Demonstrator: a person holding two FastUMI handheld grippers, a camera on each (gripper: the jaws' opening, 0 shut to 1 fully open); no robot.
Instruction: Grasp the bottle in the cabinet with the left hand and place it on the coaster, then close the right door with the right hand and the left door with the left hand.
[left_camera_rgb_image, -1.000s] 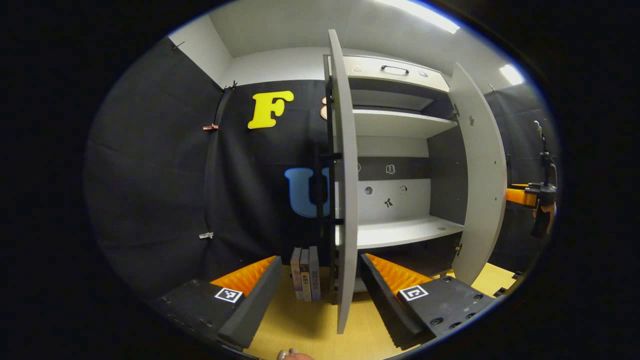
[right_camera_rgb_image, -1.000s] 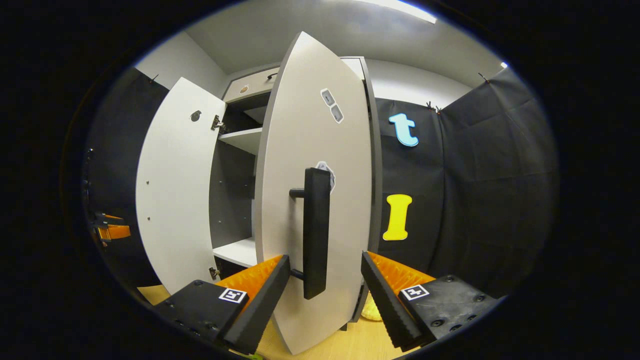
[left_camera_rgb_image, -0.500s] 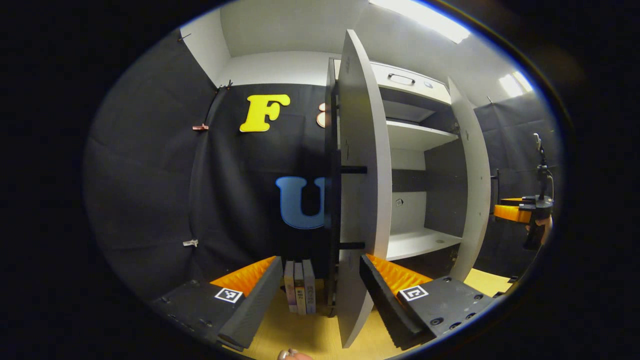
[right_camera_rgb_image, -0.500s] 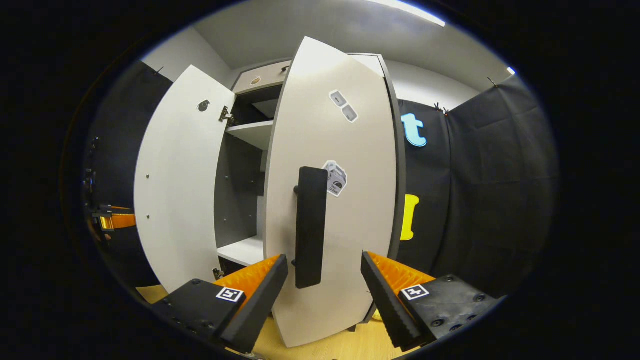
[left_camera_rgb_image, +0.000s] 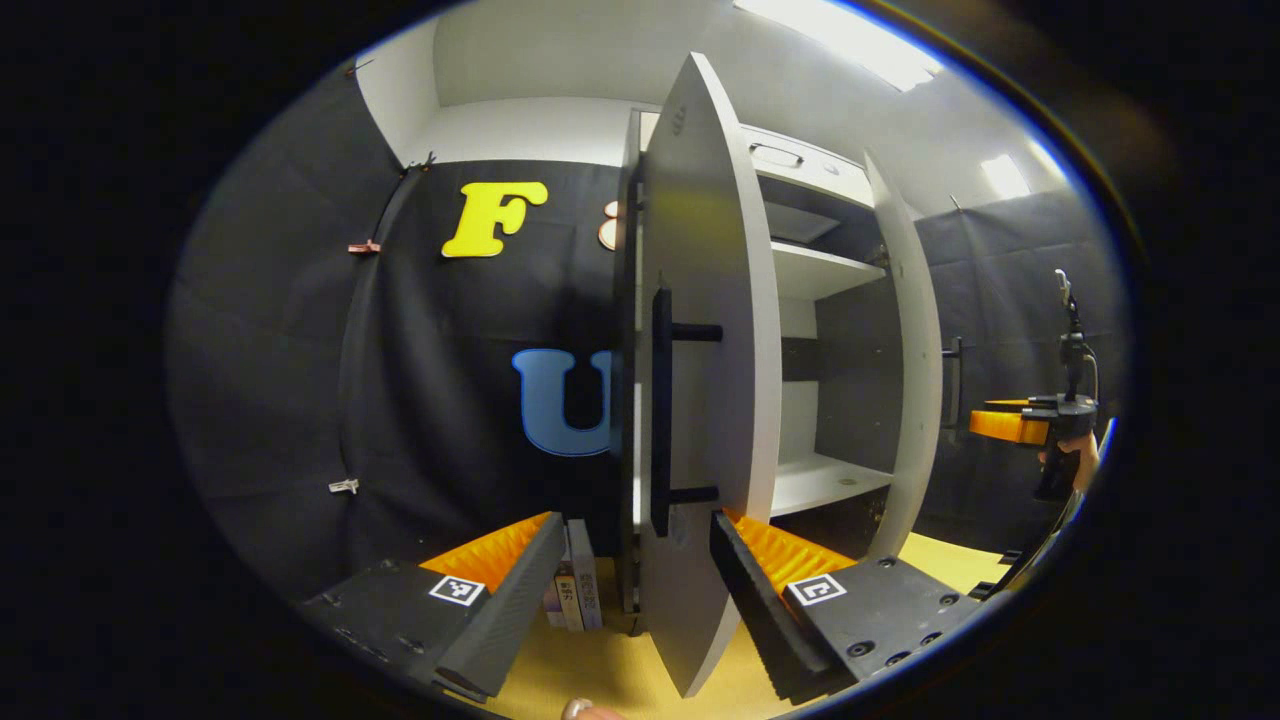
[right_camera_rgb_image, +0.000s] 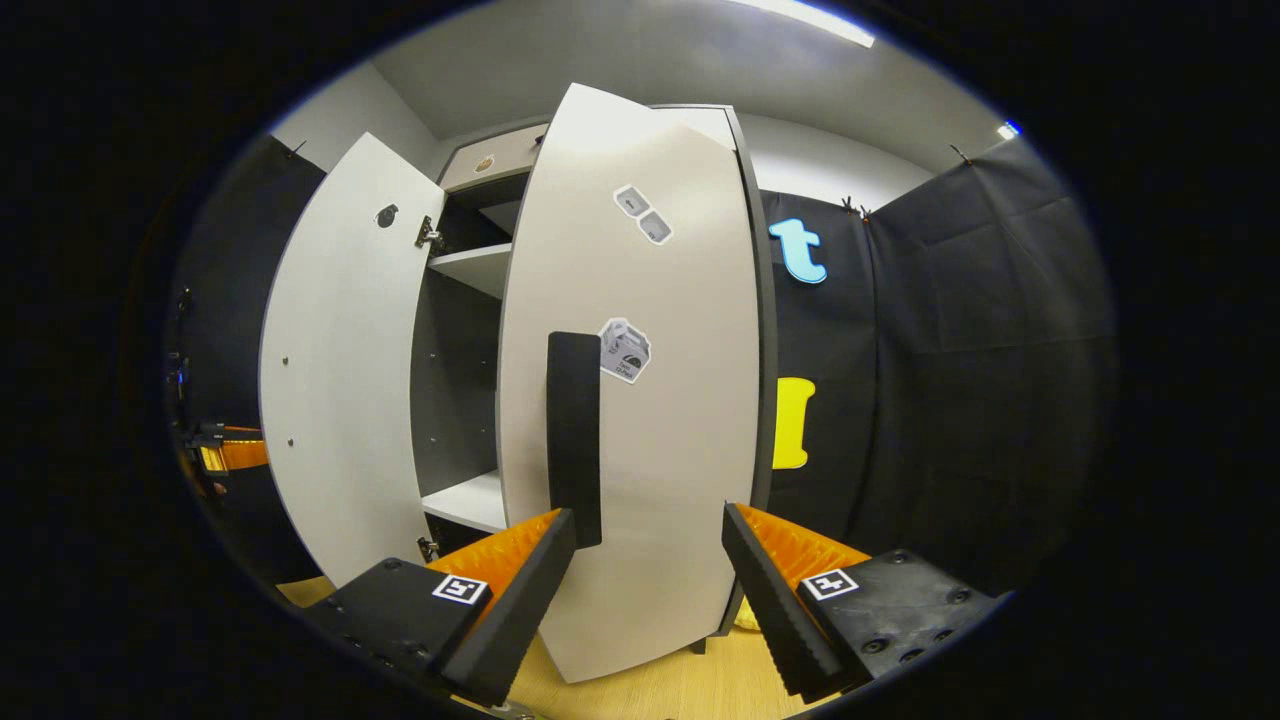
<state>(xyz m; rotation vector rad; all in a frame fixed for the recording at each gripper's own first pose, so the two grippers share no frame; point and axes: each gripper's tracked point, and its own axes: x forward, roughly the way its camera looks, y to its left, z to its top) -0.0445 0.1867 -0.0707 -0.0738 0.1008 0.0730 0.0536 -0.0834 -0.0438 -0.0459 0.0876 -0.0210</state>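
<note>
Wood-toned tabletop (left_camera_rgb_image: 610, 670) lies under both tongs. Nearest in the left gripper view, the left gripper (left_camera_rgb_image: 632, 535) is spread wide and holds nothing; the left door (left_camera_rgb_image: 710, 400) stands edge-on between its fingers, its black handle (left_camera_rgb_image: 662, 410) just above them, though contact cannot be told. In the right gripper view the right gripper (right_camera_rgb_image: 648, 530) is likewise spread and empty, with the right door (right_camera_rgb_image: 660, 420) close ahead and that door's black bar (right_camera_rgb_image: 574, 435) reaching down to the left fingertip (right_camera_rgb_image: 555, 545). A few books (left_camera_rgb_image: 570, 590) stand on the table beside the cabinet's foot. Farther in, the cabinet (left_camera_rgb_image: 800, 170) shows bare white shelves (left_camera_rgb_image: 825, 480); the bottle and coaster cannot be seen. Black cloth walls and a white ceiling with strip lights close the booth. Against half a second ago, the right door has swung nearer to shut and the left door has turned a little more inward, its handle now showing face-on.
</note>
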